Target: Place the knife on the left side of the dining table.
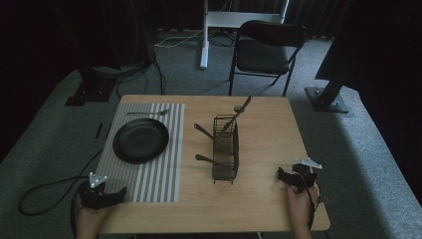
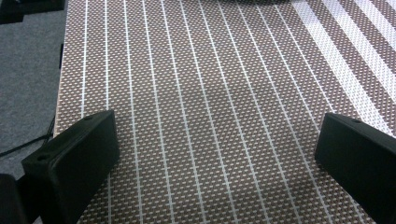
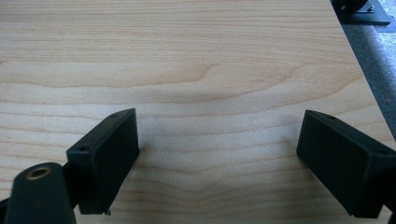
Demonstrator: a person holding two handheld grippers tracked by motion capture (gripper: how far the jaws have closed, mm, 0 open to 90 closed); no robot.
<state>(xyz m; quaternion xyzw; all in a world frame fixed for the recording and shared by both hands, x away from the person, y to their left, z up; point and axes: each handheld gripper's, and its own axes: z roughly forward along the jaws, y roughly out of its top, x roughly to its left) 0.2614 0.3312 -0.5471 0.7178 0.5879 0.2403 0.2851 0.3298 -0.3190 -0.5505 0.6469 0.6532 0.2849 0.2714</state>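
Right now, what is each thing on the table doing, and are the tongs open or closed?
Left tongs: open, holding nothing, over the mat.
Right tongs: open, holding nothing, over bare wood.
Plate: nothing on it, sitting on the mat.
Fork: lying flat on the mat behind the plate.
Basket: upright, with utensils sticking out.
Chair: nobody on it, behind the table.
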